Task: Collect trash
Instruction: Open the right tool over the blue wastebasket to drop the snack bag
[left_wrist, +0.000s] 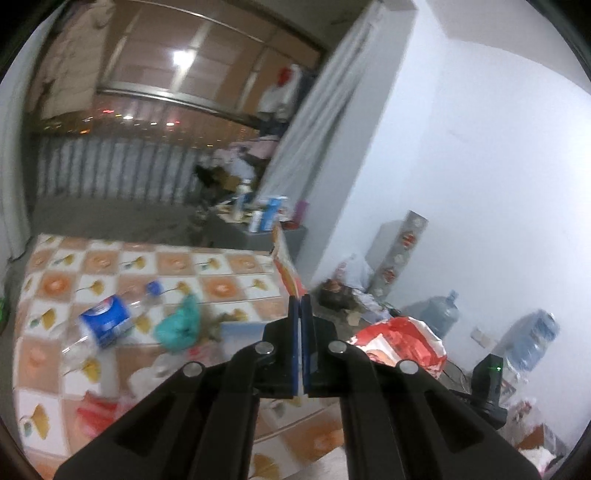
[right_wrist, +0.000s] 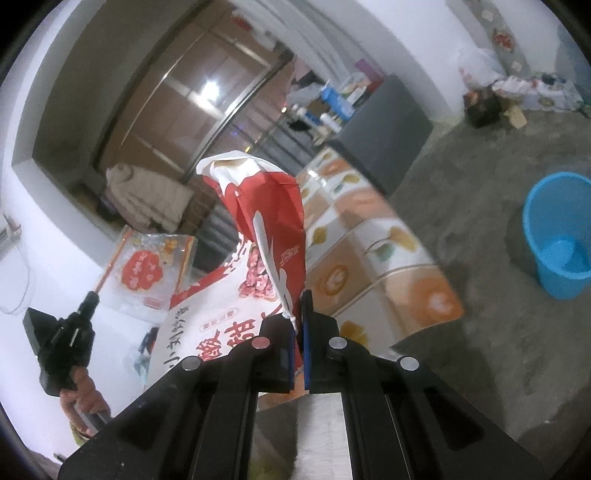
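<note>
Red-and-white snack bag (right_wrist: 258, 236) is pinched at one edge by the right gripper (right_wrist: 298, 325); jaws are clamped on the thin film, and the bag stands up and away from the fingers, long axis roughly along the gripper's line. A second, clear wrapper with a red label (left_wrist: 286, 266) is clamped edge-on in the left gripper (left_wrist: 300, 306), jaws fully closed on it, the wrapper rising straight ahead of the fingertips. In the right wrist view the same wrapper (right_wrist: 147, 266) is seen held up off to the left, with the holding hand (right_wrist: 83, 398) below it.

Both loads are lifted clear of the tiled tabletop (left_wrist: 221, 258).

Left behind on the tabletop, toward its left side: a clear bottle with a blue label (left_wrist: 107, 321) lying on its side, a teal crumpled bag (left_wrist: 179, 325) just beside it, and a red scrap (left_wrist: 96, 410) near the front edge.

Blue bin (right_wrist: 561, 236) stands on the floor beyond the tabletop's right edge, seen only in the right wrist view, ahead and to the right of the right gripper and well apart from it. It looks empty.

Judgement: the right hand is the nearer to the bin, so its bag is likely dropped first; a swing right and down is called for, with the left load following.
</note>
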